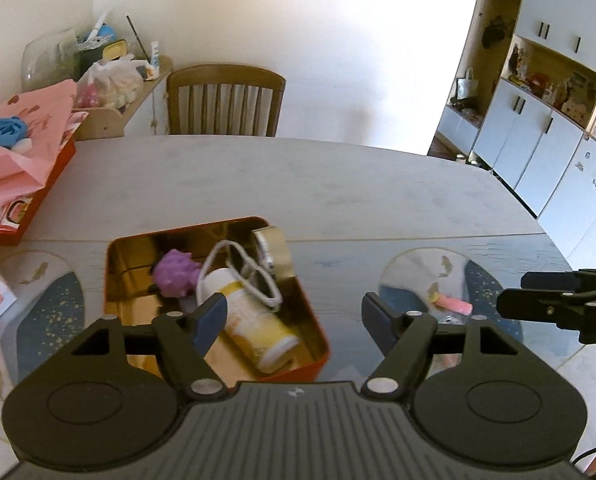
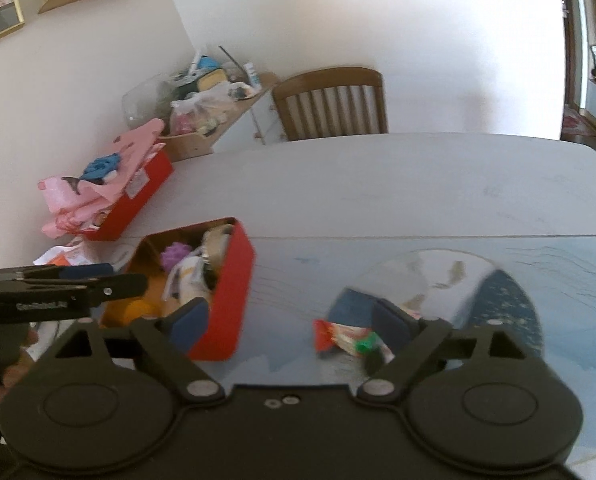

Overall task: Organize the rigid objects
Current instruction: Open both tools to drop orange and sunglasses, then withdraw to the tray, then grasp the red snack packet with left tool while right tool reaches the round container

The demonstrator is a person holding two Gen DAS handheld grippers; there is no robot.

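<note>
While my left gripper (image 1: 294, 312) hangs spread wide and empty above the tin (image 1: 318, 332), I see a purple toy (image 1: 176, 274), a bottle (image 1: 254, 328) and tape (image 1: 274, 248) inside it. Right of the tin, on the table (image 2: 378, 184), a wrapped snack (image 2: 348, 338) lies between my right gripper's (image 2: 294, 322) released fingers.

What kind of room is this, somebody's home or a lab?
Most likely a home dining room. A large table has a wooden dining chair pushed up to it, white cabinets with shelves of household ornaments line one wall, and a small side shelf is piled with everyday clutter.
</note>
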